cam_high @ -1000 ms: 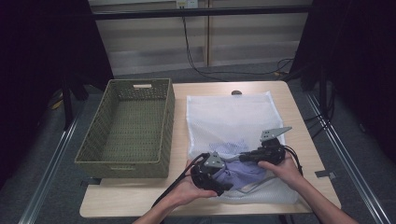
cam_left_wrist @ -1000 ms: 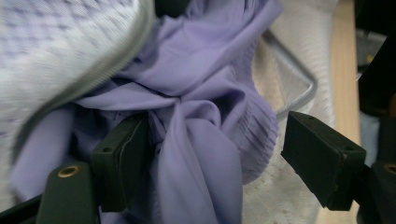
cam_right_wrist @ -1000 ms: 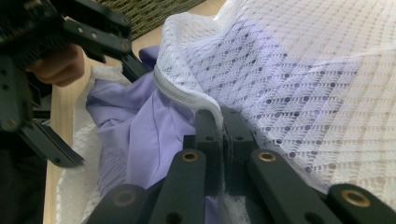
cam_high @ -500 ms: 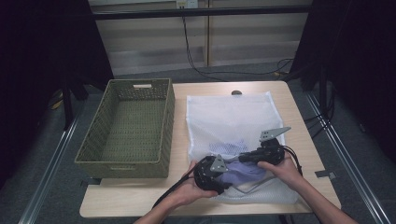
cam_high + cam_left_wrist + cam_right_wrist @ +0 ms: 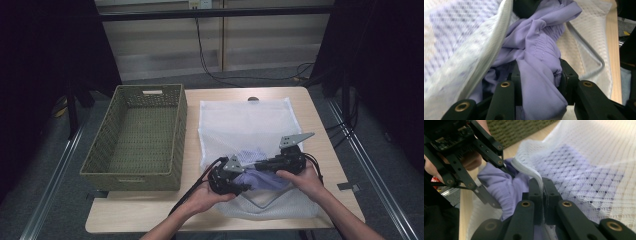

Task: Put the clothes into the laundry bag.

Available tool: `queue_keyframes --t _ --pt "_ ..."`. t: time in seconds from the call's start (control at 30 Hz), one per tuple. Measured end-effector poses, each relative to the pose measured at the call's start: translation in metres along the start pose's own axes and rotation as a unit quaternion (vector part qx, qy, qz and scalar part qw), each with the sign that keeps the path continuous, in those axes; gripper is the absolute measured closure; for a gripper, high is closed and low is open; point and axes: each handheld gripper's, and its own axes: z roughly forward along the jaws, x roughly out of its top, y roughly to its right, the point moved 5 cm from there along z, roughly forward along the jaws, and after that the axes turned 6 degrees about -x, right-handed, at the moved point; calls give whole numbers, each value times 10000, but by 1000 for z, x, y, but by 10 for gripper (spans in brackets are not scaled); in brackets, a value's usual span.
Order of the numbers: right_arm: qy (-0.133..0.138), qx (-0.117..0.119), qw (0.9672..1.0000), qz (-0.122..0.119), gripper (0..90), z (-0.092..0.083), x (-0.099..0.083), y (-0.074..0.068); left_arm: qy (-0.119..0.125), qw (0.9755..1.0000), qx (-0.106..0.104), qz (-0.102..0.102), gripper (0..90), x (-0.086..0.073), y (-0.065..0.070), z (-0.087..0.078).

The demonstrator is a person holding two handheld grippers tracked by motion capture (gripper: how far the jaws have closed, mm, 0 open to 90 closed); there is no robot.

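- Left hand-held gripper (image 5: 540,80): its jaws have just been closing and now they're pinching a fold of the lilac garment (image 5: 536,50) right at the mouth of the white mesh laundry bag (image 5: 245,125).
- Right hand-held gripper (image 5: 543,192): jaws pressed together on the bag's white edge, holding it up off the garment.
- The garment is half in the bag, bunched at the near end, on the worktop (image 5: 320,115).
- Green wicker basket (image 5: 135,135) sits just beside the bag, on its left.

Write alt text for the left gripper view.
Two black jaws have just closed on a bunched lilac garment at the mouth of a white mesh laundry bag. The wooden table shows at right.
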Motion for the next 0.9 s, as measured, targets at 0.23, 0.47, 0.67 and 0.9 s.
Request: queue_keyframes --t 0.23,0.47,0.67,0.9 --pt "238 19 9997 9 879 -8 19 -8 275 9995 138 -67 642 18 -6 -10" --pt "420 -11 9991 25 879 -15 30 -10 284 9993 231 -38 643 33 -10 -8" --pt "437 -8 9990 15 879 -20 31 -12 253 9992 255 -144 642 26 -20 11" --pt "298 63 9995 20 878 -16 14 -14 19 9990 395 -220 629 7 -30 31"
